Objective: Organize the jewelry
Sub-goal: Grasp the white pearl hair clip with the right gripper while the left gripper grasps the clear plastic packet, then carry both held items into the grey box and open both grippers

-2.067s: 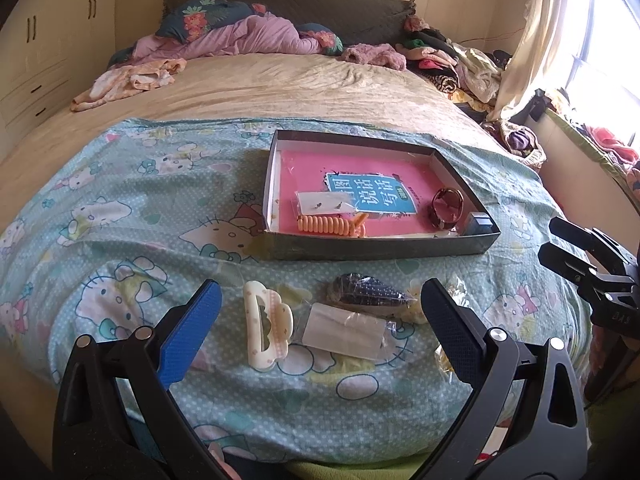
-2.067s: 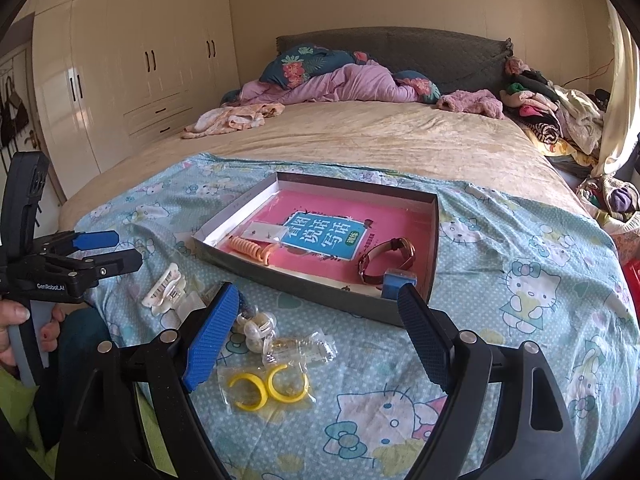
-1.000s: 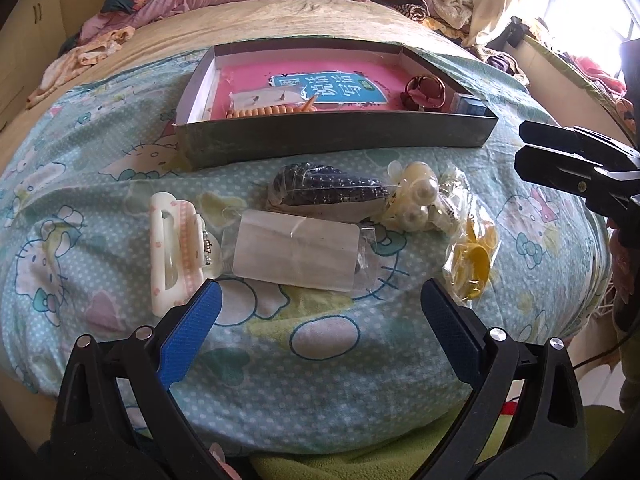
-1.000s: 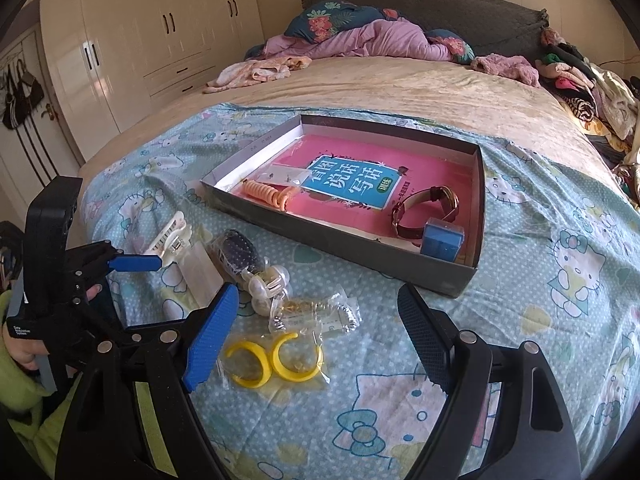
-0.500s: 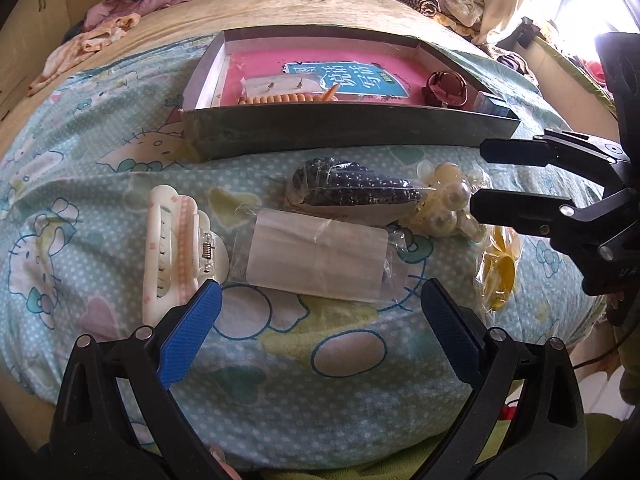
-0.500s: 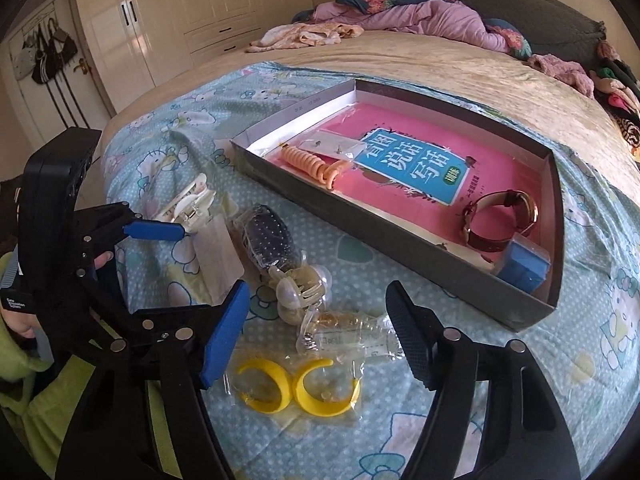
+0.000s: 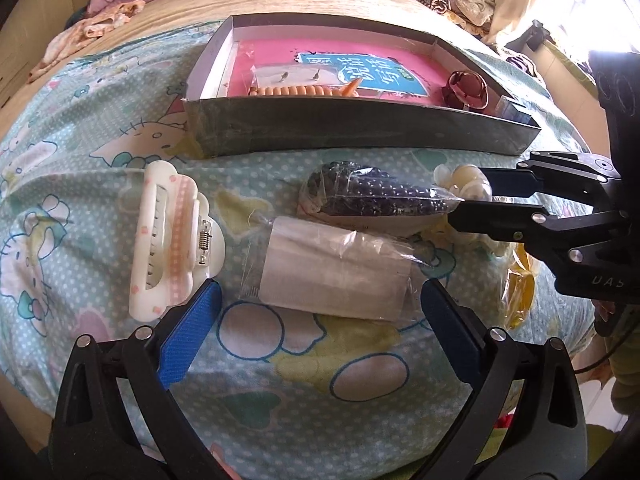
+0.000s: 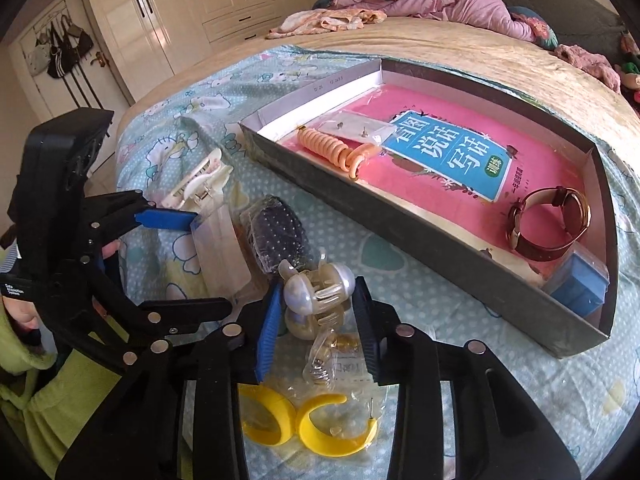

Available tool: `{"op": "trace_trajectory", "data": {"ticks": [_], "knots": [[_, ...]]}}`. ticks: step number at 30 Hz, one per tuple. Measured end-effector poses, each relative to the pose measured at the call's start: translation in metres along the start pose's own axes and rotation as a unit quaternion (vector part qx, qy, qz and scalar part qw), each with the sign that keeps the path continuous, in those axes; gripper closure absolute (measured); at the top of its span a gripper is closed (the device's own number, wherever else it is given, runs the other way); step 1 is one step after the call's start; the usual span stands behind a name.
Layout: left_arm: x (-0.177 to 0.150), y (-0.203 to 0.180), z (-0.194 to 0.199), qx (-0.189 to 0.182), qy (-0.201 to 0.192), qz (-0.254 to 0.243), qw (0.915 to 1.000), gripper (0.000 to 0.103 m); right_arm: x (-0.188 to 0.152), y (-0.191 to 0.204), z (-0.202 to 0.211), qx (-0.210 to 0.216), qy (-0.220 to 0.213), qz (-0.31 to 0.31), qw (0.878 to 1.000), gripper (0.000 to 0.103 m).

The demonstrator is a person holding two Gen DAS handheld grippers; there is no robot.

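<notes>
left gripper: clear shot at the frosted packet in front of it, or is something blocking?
Probably yes. The left gripper is open, its fingers on either side of the frosted packet, and nothing lies on top. The right gripper, whose jaws have just been closing around the pearl claw clip, works just beside it, so space is tight.

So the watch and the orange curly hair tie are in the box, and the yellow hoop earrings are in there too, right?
Not quite. The watch and the orange curly hair tie are in the box, but the yellow hoop earrings are not. The right wrist view shows them in a clear bag on the bedspread, outside the box and nearer the camera than the right gripper.
</notes>
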State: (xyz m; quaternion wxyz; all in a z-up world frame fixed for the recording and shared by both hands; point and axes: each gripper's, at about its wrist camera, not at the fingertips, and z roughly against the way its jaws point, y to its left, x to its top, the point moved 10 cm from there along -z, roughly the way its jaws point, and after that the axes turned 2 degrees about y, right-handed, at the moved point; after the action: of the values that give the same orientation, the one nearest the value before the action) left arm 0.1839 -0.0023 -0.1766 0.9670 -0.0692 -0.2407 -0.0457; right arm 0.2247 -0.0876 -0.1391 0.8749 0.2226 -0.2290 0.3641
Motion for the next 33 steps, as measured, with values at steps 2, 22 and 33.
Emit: {"op": "trace_trajectory", "data": {"ticks": [2,22,33], "knots": [[0.002,-0.001,-0.002,0.001,0.001,-0.001,1.0000,0.010,0.001,-0.002,0.002,-0.003,-0.006,-0.006,1.000,0.071],[0.010,-0.015,0.009,-0.020,-0.027,-0.024,0.9992,0.052,0.009,-0.023,0.036,-0.021,-0.074,-0.070,0.995,0.071],[0.009,-0.021,0.045,-0.055,-0.060,-0.008,0.9966,0.081,0.013,-0.026,0.056,-0.031,-0.099,-0.083,0.991,0.071]]}}
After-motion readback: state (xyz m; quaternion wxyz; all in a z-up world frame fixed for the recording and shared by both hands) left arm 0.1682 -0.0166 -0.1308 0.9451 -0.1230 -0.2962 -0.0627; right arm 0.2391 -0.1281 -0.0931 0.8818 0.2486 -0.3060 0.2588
